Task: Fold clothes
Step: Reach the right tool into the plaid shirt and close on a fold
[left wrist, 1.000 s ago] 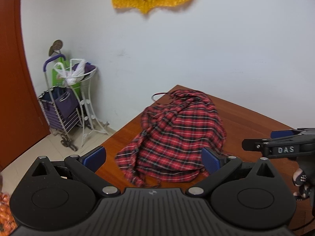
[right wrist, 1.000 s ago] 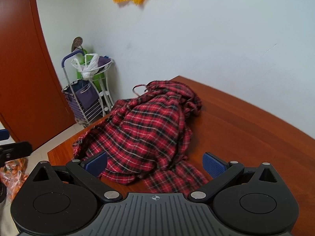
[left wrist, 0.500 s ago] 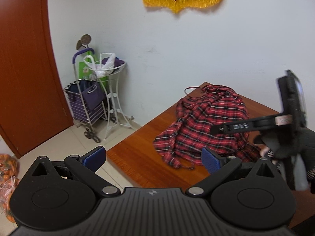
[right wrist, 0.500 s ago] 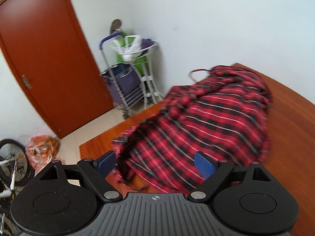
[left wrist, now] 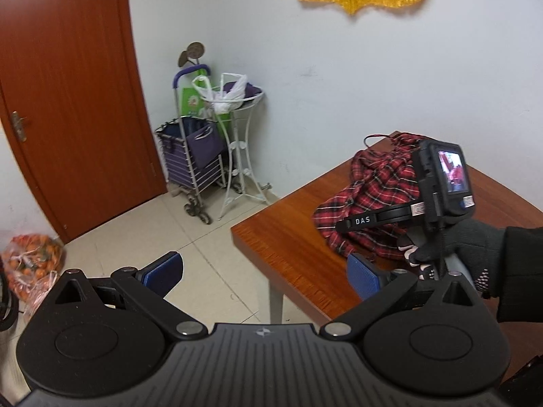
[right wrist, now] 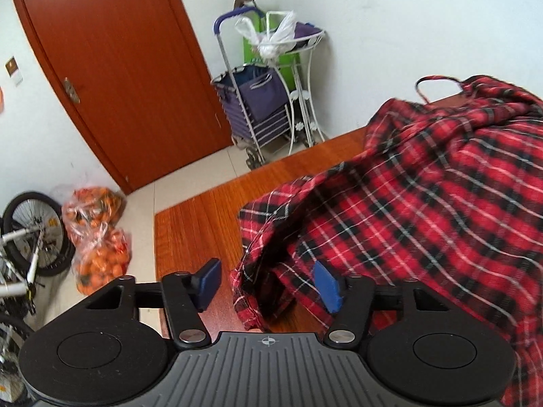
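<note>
A crumpled red plaid shirt lies in a heap on the brown wooden table. My right gripper is open, with its blue pads either side of the shirt's near hem at the table's left end. In the left wrist view the shirt is far right on the table, partly hidden by the right gripper's body and a gloved hand. My left gripper is open and empty, held off the table's corner over the floor.
A purple shopping trolley and a white wire stand are against the wall left of the table. A red-brown door is at left. Bags of oranges and a bicycle sit on the tiled floor.
My right gripper has moved down and left to the shirt's near hem and its jaws have narrowed. My left gripper has pulled back and left, off the table.
</note>
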Demonstrator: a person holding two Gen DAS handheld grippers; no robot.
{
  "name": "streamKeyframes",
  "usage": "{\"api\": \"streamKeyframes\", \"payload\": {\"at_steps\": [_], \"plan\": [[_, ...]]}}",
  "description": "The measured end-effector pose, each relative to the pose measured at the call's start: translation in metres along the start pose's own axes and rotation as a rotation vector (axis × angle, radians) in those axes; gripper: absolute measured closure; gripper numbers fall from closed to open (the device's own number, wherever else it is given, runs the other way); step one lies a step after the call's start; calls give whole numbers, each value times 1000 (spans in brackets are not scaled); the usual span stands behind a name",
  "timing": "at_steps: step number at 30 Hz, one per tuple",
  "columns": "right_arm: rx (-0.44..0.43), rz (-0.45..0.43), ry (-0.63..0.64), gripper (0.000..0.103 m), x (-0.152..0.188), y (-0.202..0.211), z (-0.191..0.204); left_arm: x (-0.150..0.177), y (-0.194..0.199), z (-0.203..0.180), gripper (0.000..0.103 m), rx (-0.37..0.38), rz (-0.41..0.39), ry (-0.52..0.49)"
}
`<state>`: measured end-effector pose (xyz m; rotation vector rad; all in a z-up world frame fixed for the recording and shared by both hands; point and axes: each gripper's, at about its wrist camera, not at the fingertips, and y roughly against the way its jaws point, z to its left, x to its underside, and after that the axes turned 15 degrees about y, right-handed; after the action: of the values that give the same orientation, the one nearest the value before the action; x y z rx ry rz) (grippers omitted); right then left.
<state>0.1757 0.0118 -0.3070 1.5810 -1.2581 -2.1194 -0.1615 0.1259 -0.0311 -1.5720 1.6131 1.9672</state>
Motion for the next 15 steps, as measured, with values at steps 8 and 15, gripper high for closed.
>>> {"api": "streamKeyframes", "payload": {"at_steps": [8,15], "plan": [[-68,-11,-6,95,-6,-14,2,3,8,6,0,-29,4,11],[-50,-96,-32,96,4,46,-16,3,-3,-1,0,1,11,-3]]}}
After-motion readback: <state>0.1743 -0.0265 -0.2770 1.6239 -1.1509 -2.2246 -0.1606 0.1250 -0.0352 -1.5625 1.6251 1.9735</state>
